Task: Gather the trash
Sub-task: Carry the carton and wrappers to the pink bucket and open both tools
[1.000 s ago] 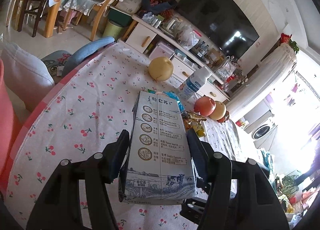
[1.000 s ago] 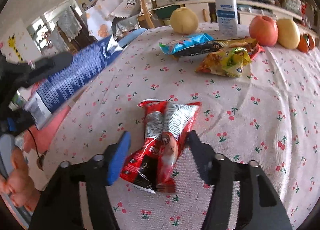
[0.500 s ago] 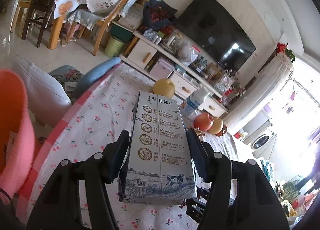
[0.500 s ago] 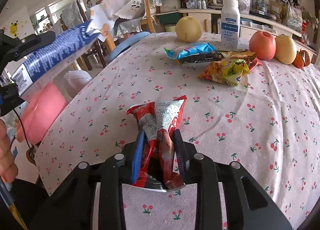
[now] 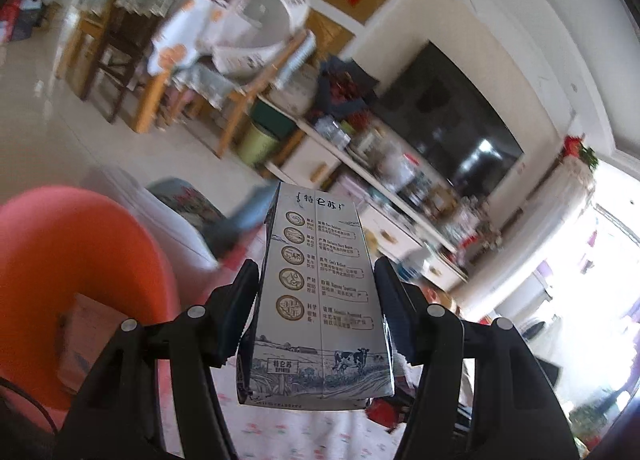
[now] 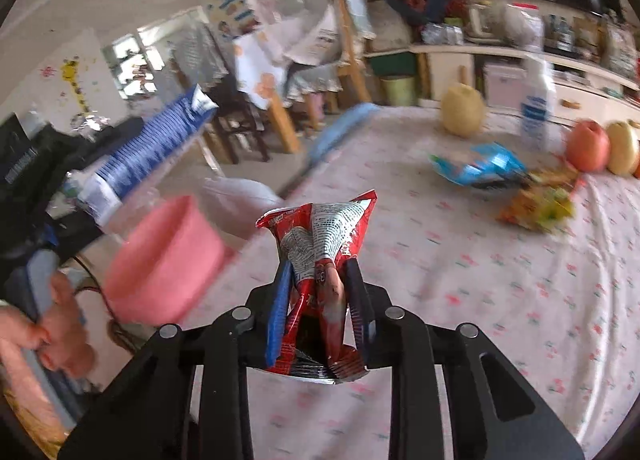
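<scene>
My left gripper clamps a milk carton held in the air beside the pink bin. My right gripper pinches a crumpled red wrapper raised off the cherry-print tablecloth; farther back on the cloth lie a blue wrapper and a yellow wrapper.

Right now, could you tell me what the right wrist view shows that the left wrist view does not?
Only the right wrist view shows the right gripper shut on the red snack wrapper, plus the blue wrapper, the yellow wrapper, the fruit and the white bottle on the table. Only the left wrist view shows the printed face of the milk carton between the left gripper's jaws, and the television. Both show the carton, the pink bin and the cherry-print tablecloth.
</scene>
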A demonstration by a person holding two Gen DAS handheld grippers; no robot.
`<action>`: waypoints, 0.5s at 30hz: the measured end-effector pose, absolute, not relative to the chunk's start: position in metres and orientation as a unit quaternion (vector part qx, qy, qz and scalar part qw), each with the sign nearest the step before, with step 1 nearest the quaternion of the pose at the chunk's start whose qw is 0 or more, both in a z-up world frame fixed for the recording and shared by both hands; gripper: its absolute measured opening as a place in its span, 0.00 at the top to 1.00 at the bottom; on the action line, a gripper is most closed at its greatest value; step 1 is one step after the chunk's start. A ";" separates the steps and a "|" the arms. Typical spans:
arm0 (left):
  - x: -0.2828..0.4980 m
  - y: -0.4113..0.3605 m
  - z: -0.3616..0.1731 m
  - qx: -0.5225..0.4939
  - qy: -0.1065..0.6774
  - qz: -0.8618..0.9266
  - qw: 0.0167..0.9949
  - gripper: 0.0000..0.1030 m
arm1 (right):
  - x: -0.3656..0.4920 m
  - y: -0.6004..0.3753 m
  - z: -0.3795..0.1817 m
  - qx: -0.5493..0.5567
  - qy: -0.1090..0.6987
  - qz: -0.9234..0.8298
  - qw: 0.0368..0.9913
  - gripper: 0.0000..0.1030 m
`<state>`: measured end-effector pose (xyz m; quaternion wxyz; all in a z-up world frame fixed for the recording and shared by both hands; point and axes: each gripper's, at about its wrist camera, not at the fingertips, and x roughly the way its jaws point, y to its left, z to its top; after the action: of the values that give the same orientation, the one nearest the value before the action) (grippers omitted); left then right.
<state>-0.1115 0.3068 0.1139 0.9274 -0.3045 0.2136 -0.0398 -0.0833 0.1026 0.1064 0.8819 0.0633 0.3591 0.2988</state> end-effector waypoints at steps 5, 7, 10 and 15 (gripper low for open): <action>-0.130 0.355 0.111 -0.322 0.194 0.028 0.926 0.41 | -0.087 0.165 0.130 0.056 0.348 0.361 0.863 0.72; -0.136 0.373 0.107 -0.330 0.190 0.053 0.923 0.41 | -0.088 0.191 0.135 0.045 0.345 0.380 0.857 0.72; -0.141 0.395 0.099 -0.341 0.189 0.084 0.917 0.41 | -0.086 0.230 0.140 0.034 0.344 0.403 0.847 0.72; -0.143 0.419 0.085 -0.360 0.200 0.120 0.903 0.40 | -0.081 0.278 0.137 0.021 0.351 0.420 0.837 0.69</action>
<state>-0.1431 0.4192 0.0855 0.9032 -0.3602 0.2004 0.1196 -0.0812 0.2778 0.1372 0.8366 0.0213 0.3509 0.4203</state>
